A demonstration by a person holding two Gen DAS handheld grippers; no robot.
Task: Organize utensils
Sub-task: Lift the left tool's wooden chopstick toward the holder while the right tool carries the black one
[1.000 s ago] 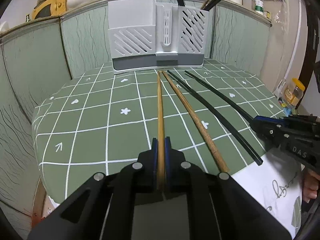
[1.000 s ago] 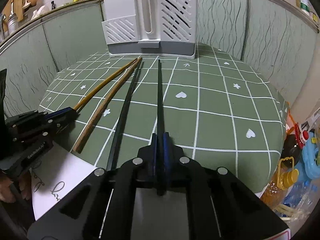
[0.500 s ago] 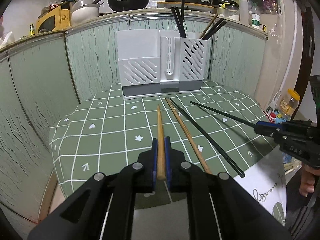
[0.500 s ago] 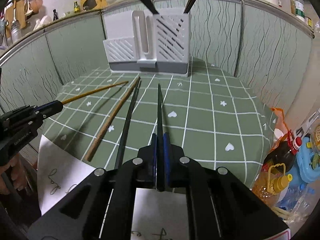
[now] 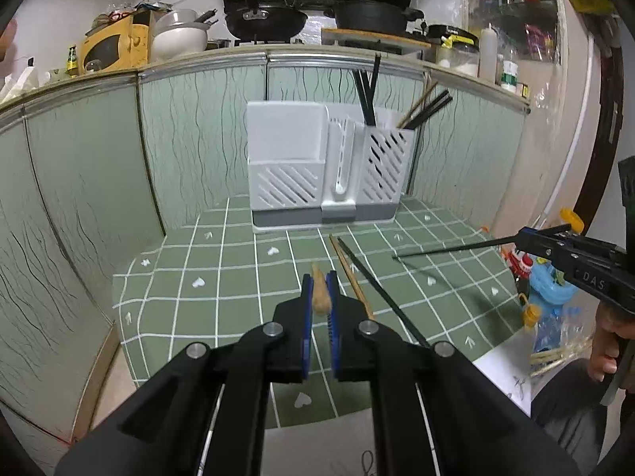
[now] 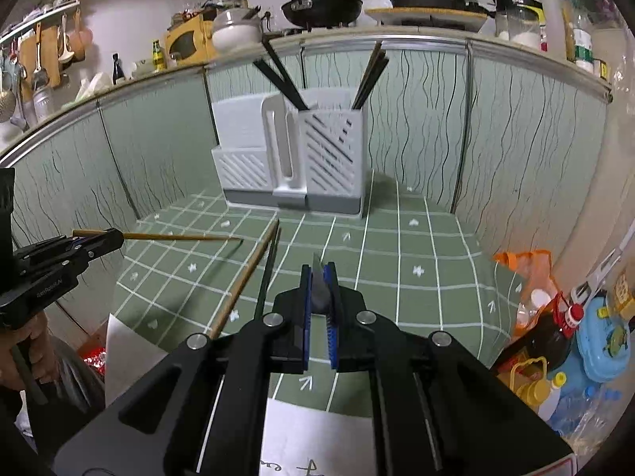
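Judging from how things lie, the sorting is partly done: several dark chopsticks and at least one wooden one already stand in the right-hand slotted compartment of the white utensil holder point(image 5: 323, 170), which sits at the far edge of the green checked tabletop point(image 5: 222, 273), against the panelled wall. Two chopsticks are lifted clear of the cloth and not yet stowed, and two more are untouched on the table, so four in all are left to place. The left gripper point(image 5: 319, 297) has its jaws nearly closed, pinching a wooden chopstick point(image 5: 320, 292) near its thick end; in the left wrist view it points almost straight away from the camera, and in the right wrist view it runs roughly level above the left part of the tabletop, its tip toward the middle. The right gripper point(image 6: 318, 287) is likewise nearly closed on a black chopstick point(image 5: 452, 248), which in the left wrist view reaches in from the right edge of the table, its tip above the cloth and well short of the holder. Between the two grippers, a second wooden chopstick point(image 6: 244, 281) and a second black chopstick point(image 6: 266, 273) lie side by side on the cloth, their far ends near the holder's base and their near ends toward the front edge, beside a white sheet of paper point(image 6: 131, 357). The holder's left compartment shows nothing sticking out above its rim; whether it holds anything lower down cannot be told.
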